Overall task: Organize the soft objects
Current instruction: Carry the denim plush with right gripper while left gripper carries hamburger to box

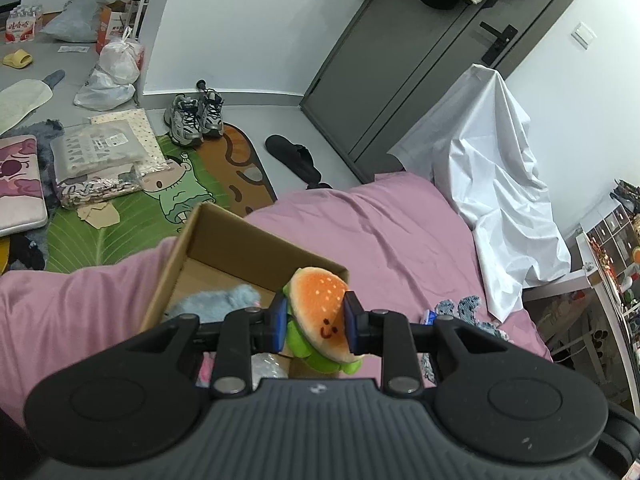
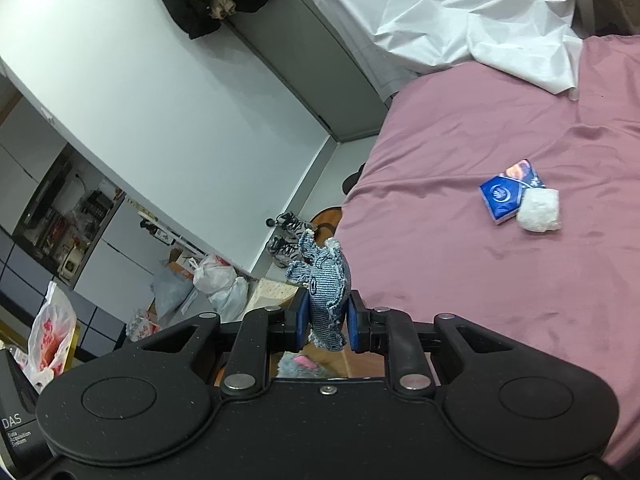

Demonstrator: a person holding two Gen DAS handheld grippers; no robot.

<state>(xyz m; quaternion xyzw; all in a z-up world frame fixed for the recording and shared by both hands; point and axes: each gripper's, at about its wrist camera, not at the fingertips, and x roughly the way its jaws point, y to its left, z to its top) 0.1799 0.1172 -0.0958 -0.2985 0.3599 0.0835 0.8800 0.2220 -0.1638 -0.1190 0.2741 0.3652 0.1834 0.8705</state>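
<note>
My left gripper (image 1: 316, 326) is shut on a hamburger plush toy (image 1: 320, 312) with an orange bun, a smiley face and green lettuce. It holds the toy over the right corner of an open cardboard box (image 1: 224, 236) on the pink bed (image 1: 384, 236). A fluffy blue-grey soft toy (image 1: 224, 300) lies inside the box. My right gripper (image 2: 325, 322) is shut on a blue denim plush toy (image 2: 326, 280) and holds it up near the bed's left edge. Below it a grey fluffy toy with a pink part (image 2: 298, 364) shows.
A blue tissue pack (image 2: 508, 194) and a white lumpy wad (image 2: 538, 210) lie on the bed (image 2: 480, 160). A white sheet (image 1: 500, 184) drapes at the bed's far end. Sneakers (image 1: 196, 118), a black slipper (image 1: 294, 158), bags and a cartoon rug (image 1: 160, 196) cover the floor. More denim fabric (image 1: 460, 308) lies right of the left gripper.
</note>
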